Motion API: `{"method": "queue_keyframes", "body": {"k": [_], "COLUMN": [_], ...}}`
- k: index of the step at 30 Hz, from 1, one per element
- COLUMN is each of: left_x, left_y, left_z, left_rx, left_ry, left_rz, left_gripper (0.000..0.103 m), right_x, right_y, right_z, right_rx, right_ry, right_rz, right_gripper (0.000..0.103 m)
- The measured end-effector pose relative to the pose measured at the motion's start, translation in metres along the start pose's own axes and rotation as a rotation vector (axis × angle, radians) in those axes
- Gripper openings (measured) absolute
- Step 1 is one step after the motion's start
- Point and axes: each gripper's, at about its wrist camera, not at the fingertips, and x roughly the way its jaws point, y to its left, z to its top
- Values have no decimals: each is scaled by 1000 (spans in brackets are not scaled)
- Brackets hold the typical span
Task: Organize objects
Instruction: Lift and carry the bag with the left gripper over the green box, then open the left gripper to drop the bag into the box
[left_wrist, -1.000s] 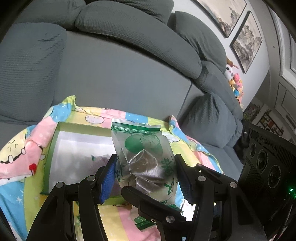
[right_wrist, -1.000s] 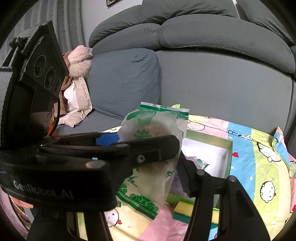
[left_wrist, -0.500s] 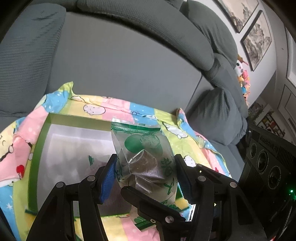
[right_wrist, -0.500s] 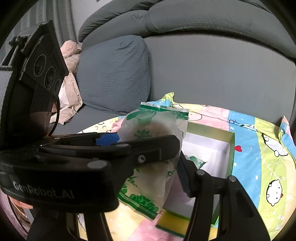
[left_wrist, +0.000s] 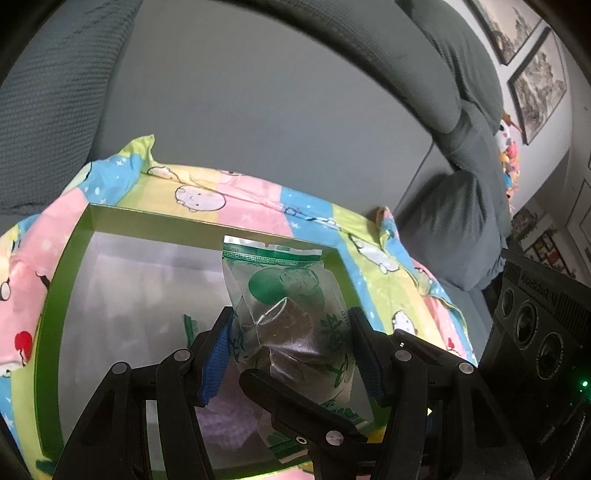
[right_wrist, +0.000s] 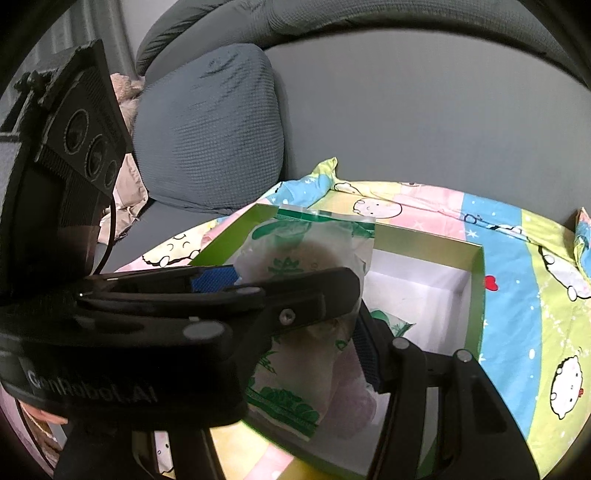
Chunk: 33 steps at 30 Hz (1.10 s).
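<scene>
A clear snack bag (left_wrist: 291, 317) with green print and a dark pastry inside sits upright between the blue pads of my left gripper (left_wrist: 291, 350), which is shut on it. It is held just above the open green box (left_wrist: 207, 226) with a white inside. The same bag (right_wrist: 310, 266) shows in the right wrist view, where my right gripper (right_wrist: 295, 306) also closes on it from the side. A second green-printed packet (right_wrist: 391, 323) and a pale purple item (left_wrist: 225, 424) lie in the box.
The box (right_wrist: 476, 295) rests on a pastel cartoon blanket (left_wrist: 258, 199) spread over a grey sofa (left_wrist: 258, 110). Grey cushions (right_wrist: 210, 129) stand at left and right. A yellow sponge edge (right_wrist: 314, 469) lies at the box's near side.
Both grippers moved forward and down with the bag, from before the box's near edge to over its inside. The grip on the bag is unchanged.
</scene>
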Motion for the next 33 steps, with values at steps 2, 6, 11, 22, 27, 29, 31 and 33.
{"method": "queue_keyframes", "body": {"k": [2, 6, 11, 22, 27, 29, 31, 33], "left_x": [5, 14, 21, 28, 29, 28, 27, 24], "left_y": [5, 16, 27, 42, 49, 52, 53, 53], "left_z": [2, 3, 5, 6, 6, 6, 5, 5], "left_rx": [-16, -51, -91, -163, -211, -239, -255, -259], "left_ry": [8, 22, 30, 52, 71, 77, 81, 86], "left_rz": [3, 8, 10, 25, 20, 14, 16, 28], "left_gripper": [61, 61, 61, 61, 61, 61, 64, 72], "right_x": [7, 21, 33, 53, 58, 60, 60, 57], "right_y": [-1, -2, -4, -5, -3, -3, -1, 2], "right_z": [2, 5, 6, 12, 11, 12, 13, 12], "right_rx": [-1, -4, -7, 8, 22, 33, 34, 25], "right_ry": [12, 38, 72, 131, 161, 179, 183, 186], "right_rz": [-4, -11, -21, -13, -10, -5, -11, -18], "right_gripper": [56, 56, 56, 56, 57, 59, 60, 62]}}
